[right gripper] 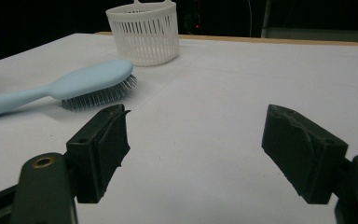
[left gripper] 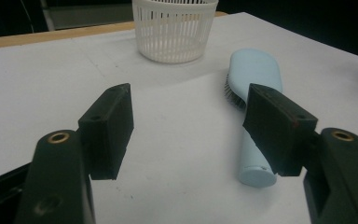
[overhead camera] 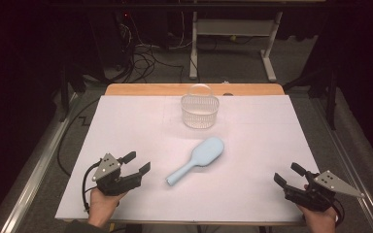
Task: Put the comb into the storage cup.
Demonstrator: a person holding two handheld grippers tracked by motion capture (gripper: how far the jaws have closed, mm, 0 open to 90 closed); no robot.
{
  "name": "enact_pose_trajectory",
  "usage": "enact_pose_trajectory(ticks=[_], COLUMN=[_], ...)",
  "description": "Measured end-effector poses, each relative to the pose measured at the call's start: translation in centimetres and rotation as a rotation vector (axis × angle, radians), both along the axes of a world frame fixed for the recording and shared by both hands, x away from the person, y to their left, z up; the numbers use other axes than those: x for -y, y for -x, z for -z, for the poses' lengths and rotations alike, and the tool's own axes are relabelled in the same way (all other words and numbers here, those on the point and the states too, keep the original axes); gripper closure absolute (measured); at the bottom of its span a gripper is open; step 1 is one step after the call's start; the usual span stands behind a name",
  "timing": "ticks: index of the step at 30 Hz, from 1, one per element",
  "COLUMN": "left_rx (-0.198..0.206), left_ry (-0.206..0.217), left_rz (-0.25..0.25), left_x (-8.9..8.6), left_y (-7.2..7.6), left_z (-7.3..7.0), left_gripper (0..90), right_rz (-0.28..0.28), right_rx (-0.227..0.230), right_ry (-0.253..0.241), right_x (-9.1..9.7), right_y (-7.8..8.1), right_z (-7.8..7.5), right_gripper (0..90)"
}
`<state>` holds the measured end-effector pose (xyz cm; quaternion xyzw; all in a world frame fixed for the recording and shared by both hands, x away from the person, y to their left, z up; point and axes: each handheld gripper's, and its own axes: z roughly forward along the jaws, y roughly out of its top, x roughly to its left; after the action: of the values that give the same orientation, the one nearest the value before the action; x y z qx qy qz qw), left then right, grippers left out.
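A light blue hairbrush [overhead camera: 197,158] lies bristles down near the middle of the white sheet, its handle pointing toward the near left. In the left gripper view the hairbrush [left gripper: 254,79] lies just beyond the right jaw; in the right gripper view the hairbrush [right gripper: 74,86] lies off to the left. Behind it stands a white slatted basket [overhead camera: 200,109], also the basket [left gripper: 175,28] and basket [right gripper: 144,32]. My left gripper [overhead camera: 139,163] rests near the front left, open, nothing between its jaws. My right gripper [overhead camera: 288,174] rests near the front right, open and empty too.
The white sheet covers a wooden table [overhead camera: 150,89] whose far edge shows behind the basket. Beyond the table are a dark floor with cables [overhead camera: 145,58] and a white desk frame [overhead camera: 233,34]. Bare sheet lies between the two grippers.
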<state>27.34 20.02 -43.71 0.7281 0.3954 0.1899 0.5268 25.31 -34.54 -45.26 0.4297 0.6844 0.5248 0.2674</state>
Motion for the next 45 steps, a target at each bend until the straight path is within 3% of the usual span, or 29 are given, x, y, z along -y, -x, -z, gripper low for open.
enact_pose_trajectory(ticks=[18,27,35,45], left_rx=[-0.013,-0.010,-0.021,-0.024], left_ry=[-0.008,-0.040,-0.013,-0.024], left_rz=[0.046,0.079,0.106,0.129], left_x=[1.8,3.4,4.1,5.1], left_y=[-0.5,-0.7,-0.9,-1.0], left_z=[-0.1,-0.1,-0.2,-0.3], left_gripper=[32.2,32.3,32.3,32.2], right_rz=[-0.001,-0.003,-0.003,-0.006], right_rx=[-0.001,0.000,0.001,0.000], right_ry=[-0.004,-0.005,-0.004,-0.006], right_x=[0.0,0.0,0.0,0.0], right_y=[0.0,0.0,0.1,0.1], right_z=[0.0,0.0,0.0,0.0], right_gripper=[23.2,23.2,23.2,23.2])
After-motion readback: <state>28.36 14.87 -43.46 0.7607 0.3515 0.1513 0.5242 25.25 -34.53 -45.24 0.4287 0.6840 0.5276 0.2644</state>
